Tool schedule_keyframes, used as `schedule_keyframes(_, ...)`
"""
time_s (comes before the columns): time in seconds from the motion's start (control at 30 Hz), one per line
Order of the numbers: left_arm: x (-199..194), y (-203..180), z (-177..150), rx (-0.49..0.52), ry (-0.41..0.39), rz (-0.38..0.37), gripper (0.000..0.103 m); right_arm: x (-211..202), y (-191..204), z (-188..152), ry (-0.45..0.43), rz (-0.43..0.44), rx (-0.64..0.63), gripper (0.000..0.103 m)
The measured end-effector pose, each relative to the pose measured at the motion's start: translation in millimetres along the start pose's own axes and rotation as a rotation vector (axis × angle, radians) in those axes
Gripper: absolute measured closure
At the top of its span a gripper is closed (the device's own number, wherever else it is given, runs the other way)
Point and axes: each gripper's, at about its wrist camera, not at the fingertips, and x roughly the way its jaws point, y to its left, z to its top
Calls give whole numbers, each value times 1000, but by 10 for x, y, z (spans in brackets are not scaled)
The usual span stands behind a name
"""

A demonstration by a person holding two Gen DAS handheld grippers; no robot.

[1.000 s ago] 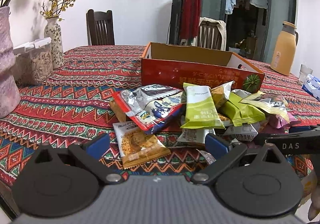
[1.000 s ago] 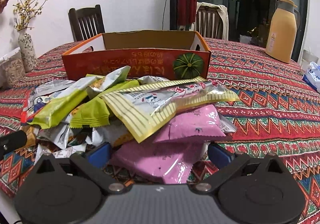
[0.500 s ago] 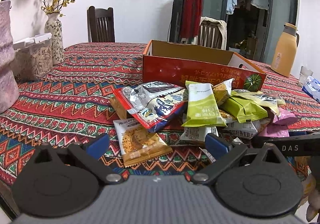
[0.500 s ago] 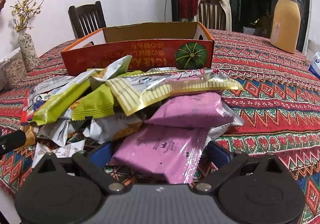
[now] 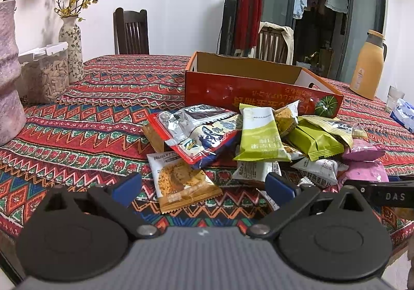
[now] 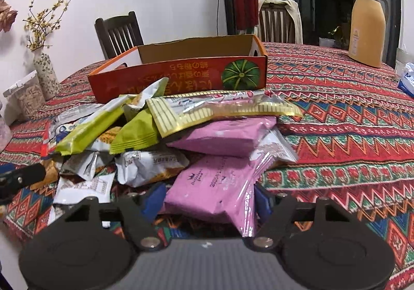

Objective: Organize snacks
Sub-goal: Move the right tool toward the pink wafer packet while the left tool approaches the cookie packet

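Snack pile point(image 5: 258, 140) heaped on the patterned surface point(image 5: 90, 119), toward its near edge, just in front of the orange cardboard box point(image 5: 258, 93); box looks empty from what shows of the inside.

Right claw point(image 6: 211, 202): jaws closing, lower pink packet point(image 6: 220, 186) sits between the blue pads, which look at or almost at its sides; firm pinch not confirmed. A second pink packet point(image 6: 222, 137) lies on top of it, with a yellow-striped foil packet point(image 6: 220, 111) above that and green packets point(image 6: 134, 132) to the left.

Left claw point(image 5: 203, 186): spread wide, holding nothing, low over the near edge, with a biscuit packet point(image 5: 181, 181) lying on the surface between its blue pads, untouched. Red-trimmed foil bag point(image 5: 196, 132) and light green packet point(image 5: 261, 134) behind it.

Orange thermos point(image 5: 367, 67) near the far right edge. Floral vase point(image 5: 71, 52) and a lidded jar point(image 5: 46, 75) by the left edge. Two chairs beyond the far edge.
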Motion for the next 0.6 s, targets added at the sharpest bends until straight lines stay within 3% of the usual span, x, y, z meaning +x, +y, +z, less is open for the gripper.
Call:
schedule_keyframes(0.37, -30, -23, -14, -2, 1, 6, 0, -81, -90, -84, -7, -8, -10, 35)
schedule_keyframes(0.6, -18, -14, -5, -4, 6, 7, 0, -27, -51, -75, -1, -26, -21, 25)
